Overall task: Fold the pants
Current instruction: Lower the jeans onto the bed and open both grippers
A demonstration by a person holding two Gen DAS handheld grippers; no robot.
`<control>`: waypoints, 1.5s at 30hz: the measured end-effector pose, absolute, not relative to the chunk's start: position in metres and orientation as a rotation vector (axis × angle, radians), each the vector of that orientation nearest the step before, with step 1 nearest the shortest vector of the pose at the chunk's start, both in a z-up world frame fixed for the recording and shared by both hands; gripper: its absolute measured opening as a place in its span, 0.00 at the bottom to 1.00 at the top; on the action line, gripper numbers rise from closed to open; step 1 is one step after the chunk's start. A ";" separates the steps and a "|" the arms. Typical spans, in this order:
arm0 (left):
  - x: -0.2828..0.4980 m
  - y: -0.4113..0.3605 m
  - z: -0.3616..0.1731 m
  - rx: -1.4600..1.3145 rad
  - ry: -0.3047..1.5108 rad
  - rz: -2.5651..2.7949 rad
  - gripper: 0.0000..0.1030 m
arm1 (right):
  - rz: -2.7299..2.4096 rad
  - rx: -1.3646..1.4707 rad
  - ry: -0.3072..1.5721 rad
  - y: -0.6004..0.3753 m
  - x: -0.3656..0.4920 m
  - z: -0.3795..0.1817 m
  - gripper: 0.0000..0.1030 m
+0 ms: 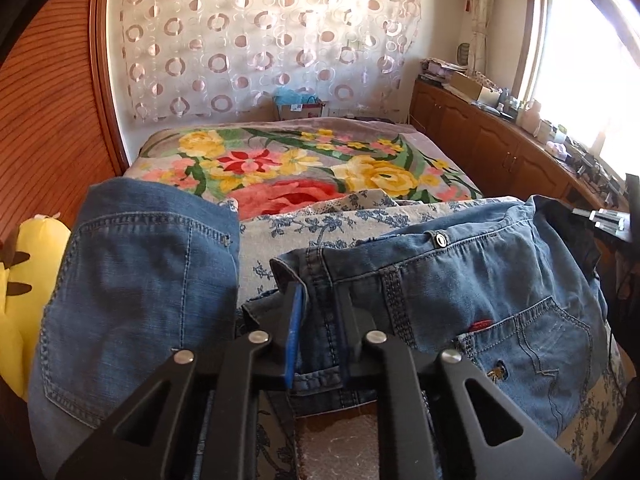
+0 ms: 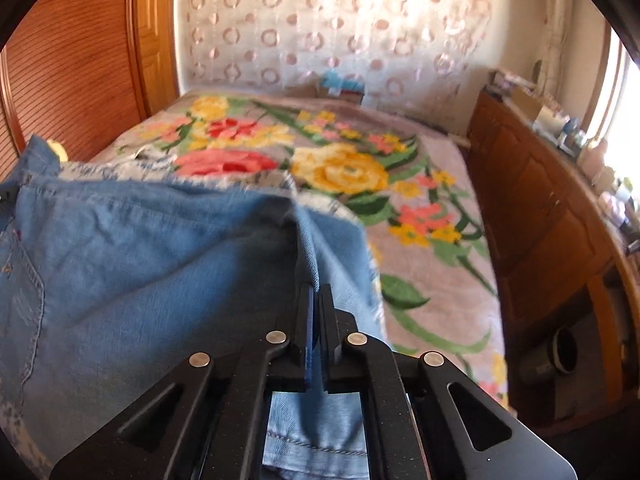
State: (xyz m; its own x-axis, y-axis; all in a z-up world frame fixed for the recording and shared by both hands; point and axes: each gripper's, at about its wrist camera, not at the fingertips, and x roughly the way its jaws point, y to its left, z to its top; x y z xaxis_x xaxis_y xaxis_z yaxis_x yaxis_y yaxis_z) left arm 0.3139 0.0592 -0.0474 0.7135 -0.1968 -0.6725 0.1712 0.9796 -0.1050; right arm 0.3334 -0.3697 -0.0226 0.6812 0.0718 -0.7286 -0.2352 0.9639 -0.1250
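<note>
You have the blue denim pants (image 1: 460,280) lying across the foot of a bed covered with a bright floral blanket (image 1: 288,160), on top of a grey sheet printed with small blue flowers (image 1: 320,220). Your left gripper (image 1: 318,312) is closed down on the waistband end, near the fly, with the metal button (image 1: 440,239) just beyond it and a back pocket off to the right. Your right gripper (image 2: 317,308) has its jaws pinched tight on a raised ridge of lighter denim (image 2: 320,240), which looks like part of a leg, though the view is blurred and you cannot tell exactly which part. No neat fold shows yet: the cloth is rumpled, the waistband sits loose, and a second blue denim piece with a stitched pocket (image 1: 140,280) stands up at the left, next to a soft yellow toy (image 1: 24,292); whether it belongs to the same pants cannot be told from here. By my reading the task is at its start, with both ends gripped and nothing folded. What is left is to lift and straighten the cloth, lay one leg over the other, then fold lengthwise into a tidy stack.
</note>
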 end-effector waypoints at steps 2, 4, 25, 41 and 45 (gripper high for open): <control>0.313 0.062 -0.045 -0.030 0.737 -0.171 0.00 | 0.131 -0.238 0.753 -0.372 0.333 -0.012 0.00; 0.316 0.068 -0.044 -0.052 0.742 -0.175 0.00 | 0.100 -0.243 0.718 -0.376 0.338 -0.002 0.00; 0.294 0.067 -0.051 -0.028 0.774 -0.172 0.40 | 0.064 -0.182 0.774 -0.388 0.373 -0.013 0.27; 0.223 0.049 -0.051 -0.002 0.765 -0.234 0.64 | 0.289 -0.128 0.725 -0.315 0.250 0.018 0.47; 0.204 0.052 -0.052 0.002 0.764 -0.237 0.64 | 0.319 -0.129 0.746 -0.300 0.220 0.010 0.48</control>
